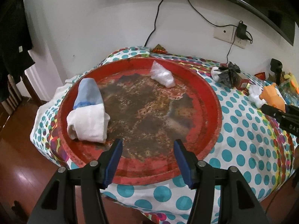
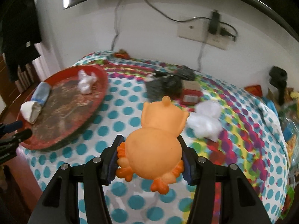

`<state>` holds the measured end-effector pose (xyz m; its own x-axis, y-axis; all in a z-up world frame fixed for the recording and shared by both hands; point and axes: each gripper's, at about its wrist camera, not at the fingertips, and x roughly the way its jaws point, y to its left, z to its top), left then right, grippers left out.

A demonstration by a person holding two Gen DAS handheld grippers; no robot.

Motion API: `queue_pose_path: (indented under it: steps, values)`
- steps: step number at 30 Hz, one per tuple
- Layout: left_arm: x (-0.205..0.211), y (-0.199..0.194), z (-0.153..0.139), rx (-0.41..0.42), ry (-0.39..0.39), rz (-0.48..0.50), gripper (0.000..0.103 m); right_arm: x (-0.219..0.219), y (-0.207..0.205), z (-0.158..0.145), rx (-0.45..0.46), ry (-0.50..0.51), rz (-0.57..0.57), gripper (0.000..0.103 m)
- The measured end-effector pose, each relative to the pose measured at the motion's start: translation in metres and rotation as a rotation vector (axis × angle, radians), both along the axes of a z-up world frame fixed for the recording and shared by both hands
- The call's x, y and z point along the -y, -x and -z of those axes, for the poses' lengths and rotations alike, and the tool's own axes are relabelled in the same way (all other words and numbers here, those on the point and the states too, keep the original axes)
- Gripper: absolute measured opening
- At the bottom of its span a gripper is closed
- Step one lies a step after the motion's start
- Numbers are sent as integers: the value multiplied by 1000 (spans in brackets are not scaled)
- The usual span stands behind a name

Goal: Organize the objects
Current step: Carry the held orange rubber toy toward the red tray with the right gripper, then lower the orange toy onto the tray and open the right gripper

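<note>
Toys and bundles lie spread over our dotted tablecloth, and the orange rubber chick is the 1 in our grasp: the right gripper is clamped on its round body, both blue pads pressed against its sides, feet toward the camera and head pointing away, lifted above the cloth. From the left wrist view we see the same chick at the far right edge, with the right gripper's dark fingers under it.

Our left gripper hangs spread wide with nothing between its pads, over the near rim of the red tray. On the tray sit 2 things: a folded white and blue sock near the left rim, and a crumpled white plastic bag toward the far rim, well apart from each other.

Outside the tray, on the cloth, we see another white bag just beside the chick, a dark crumpled bundle farther back, and a small red box next to that bundle. Wall cables run down behind the table.
</note>
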<state>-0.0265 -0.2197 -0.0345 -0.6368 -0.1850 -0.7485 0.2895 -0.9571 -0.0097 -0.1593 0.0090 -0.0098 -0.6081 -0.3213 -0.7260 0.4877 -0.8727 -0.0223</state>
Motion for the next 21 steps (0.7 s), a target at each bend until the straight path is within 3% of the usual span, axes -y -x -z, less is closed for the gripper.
queue_pose_path:
  steps: [12, 21]
  values:
    - [19, -3, -2, -9, -19, -62, 58, 72, -13, -15, -6, -8, -149, 52]
    - [35, -6, -4, -15, -12, -118, 58, 137, -14, -6, 27, -34, -244, 52]
